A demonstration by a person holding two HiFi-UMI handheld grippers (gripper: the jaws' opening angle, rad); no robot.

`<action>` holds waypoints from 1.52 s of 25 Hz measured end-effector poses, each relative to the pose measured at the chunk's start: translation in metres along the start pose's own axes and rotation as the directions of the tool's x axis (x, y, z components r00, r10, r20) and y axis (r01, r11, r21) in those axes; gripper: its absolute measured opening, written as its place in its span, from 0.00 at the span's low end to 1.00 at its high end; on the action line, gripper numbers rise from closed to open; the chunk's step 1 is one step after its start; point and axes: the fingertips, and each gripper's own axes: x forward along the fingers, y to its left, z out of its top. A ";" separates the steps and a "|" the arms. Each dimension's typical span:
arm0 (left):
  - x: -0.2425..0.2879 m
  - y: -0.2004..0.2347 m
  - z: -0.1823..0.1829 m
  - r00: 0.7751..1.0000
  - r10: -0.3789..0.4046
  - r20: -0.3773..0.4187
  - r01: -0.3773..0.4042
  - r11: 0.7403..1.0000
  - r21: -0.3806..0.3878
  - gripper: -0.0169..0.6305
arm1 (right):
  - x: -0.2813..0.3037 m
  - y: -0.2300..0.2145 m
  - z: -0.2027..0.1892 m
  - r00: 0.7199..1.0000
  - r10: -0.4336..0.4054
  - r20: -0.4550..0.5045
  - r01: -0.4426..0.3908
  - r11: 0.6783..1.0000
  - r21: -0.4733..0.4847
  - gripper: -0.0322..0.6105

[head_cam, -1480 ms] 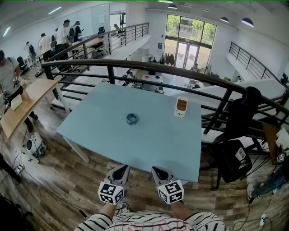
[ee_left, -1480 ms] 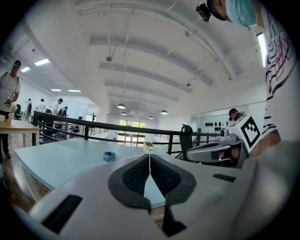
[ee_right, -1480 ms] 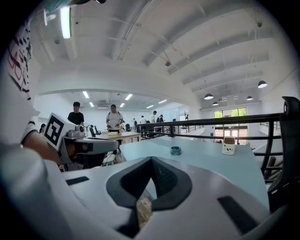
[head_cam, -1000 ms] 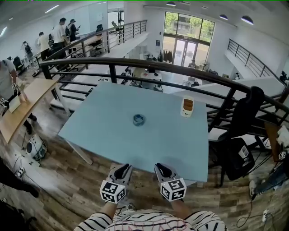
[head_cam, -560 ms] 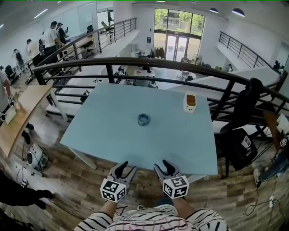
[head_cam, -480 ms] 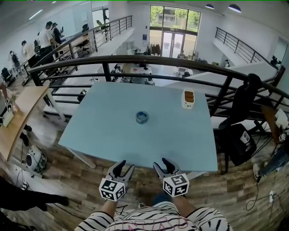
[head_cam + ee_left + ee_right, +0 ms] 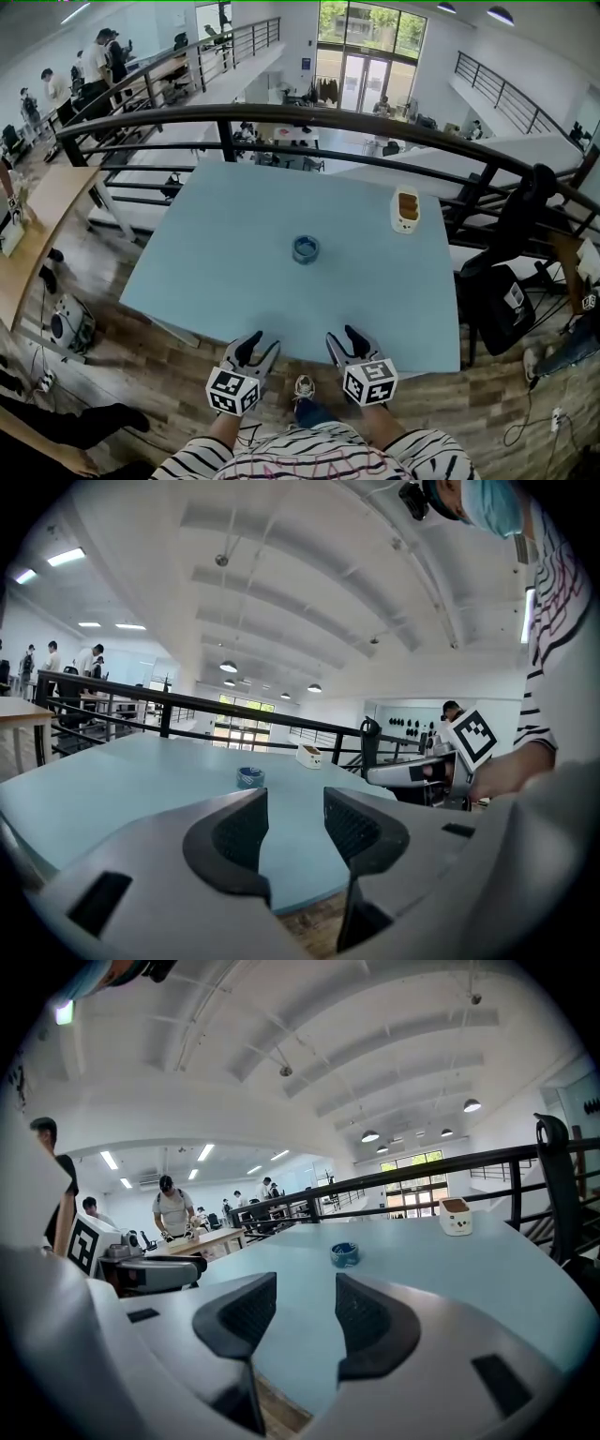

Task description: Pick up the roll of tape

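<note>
A small blue roll of tape (image 7: 306, 249) lies flat near the middle of the pale blue table (image 7: 206, 272). It also shows far ahead as the tape roll (image 7: 249, 777) in the left gripper view and the tape roll (image 7: 345, 1254) in the right gripper view. My left gripper (image 7: 253, 345) hovers at the table's near edge, open, with nothing between its jaws. My right gripper (image 7: 350, 338) is beside it at the same edge, open and empty too. Both are well short of the tape. In the left gripper view my left gripper (image 7: 294, 832) points over the tabletop; my right gripper (image 7: 305, 1316) does likewise.
A small white box with a brown top (image 7: 406, 209) stands at the table's far right. A dark railing (image 7: 309, 122) runs behind the table. A dark chair with a bag (image 7: 502, 281) sits to the right. People stand far off at the left (image 7: 94, 61).
Both grippers went from shut to open. They moved forward to the table's near edge, and the view shifted closer to the table.
</note>
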 end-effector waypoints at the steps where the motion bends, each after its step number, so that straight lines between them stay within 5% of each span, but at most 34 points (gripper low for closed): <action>1: 0.005 0.008 0.005 1.000 0.005 0.000 -0.005 1.000 0.002 0.28 | 0.008 -0.003 0.004 1.000 0.001 -0.004 -0.001 1.000 0.002 0.35; 21: 0.130 0.088 0.079 1.000 0.010 -0.006 -0.009 0.996 0.087 0.28 | 0.112 -0.078 0.072 1.000 0.002 0.028 -0.003 0.999 0.047 0.35; 28: 0.160 0.109 0.094 0.995 -0.087 -0.049 0.094 0.984 0.154 0.28 | 0.126 -0.075 0.078 0.998 -0.055 0.028 0.053 0.996 0.069 0.35; 38: 0.193 0.142 0.125 0.964 -0.233 -0.125 0.261 0.915 0.306 0.28 | 0.127 -0.065 0.078 0.984 -0.174 0.040 0.168 0.977 0.129 0.35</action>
